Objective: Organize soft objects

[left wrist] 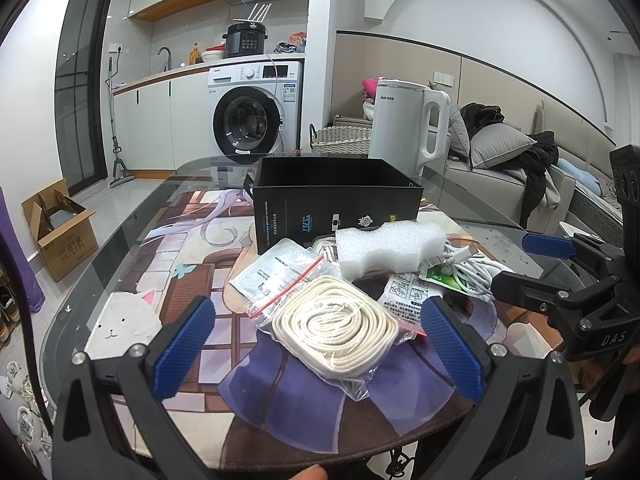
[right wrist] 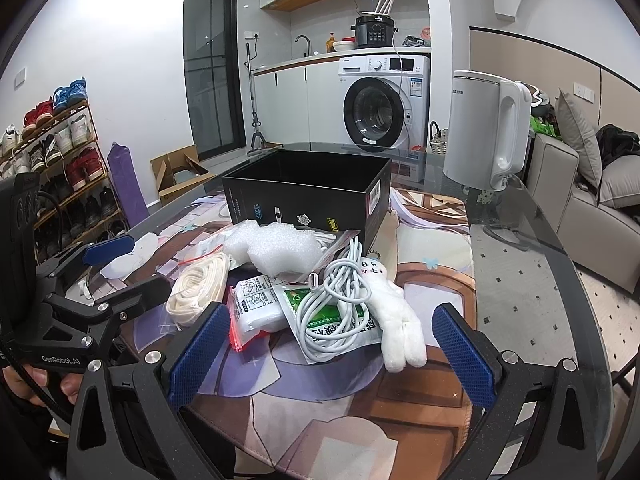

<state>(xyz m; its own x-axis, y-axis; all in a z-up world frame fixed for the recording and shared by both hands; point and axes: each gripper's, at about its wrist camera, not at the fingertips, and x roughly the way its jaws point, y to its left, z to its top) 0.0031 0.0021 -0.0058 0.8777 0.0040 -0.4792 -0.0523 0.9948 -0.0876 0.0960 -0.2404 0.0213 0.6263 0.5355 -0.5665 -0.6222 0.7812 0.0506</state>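
Two open claws, left [left wrist: 320, 352] and right [right wrist: 332, 352]; one black box [right wrist: 308, 196].

Black box [right wrist: 308, 196] with small printed logos, white foam block [left wrist: 390, 250] before it, cream coiled rope [left wrist: 336, 326] in clear bag, green-and-white packet [right wrist: 340, 320], white cable [right wrist: 340, 300], blue textured pads [left wrist: 184, 344] on black grippers, cartoon-print mat [left wrist: 160, 280] beneath the box.

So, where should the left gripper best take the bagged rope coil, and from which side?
Probably across the coil's narrow width, coming from above at its near end. It lies flat in a loose clear bag, right between the open left gripper, and the oval is thick enough there to pinch. The far end rests on another bag.
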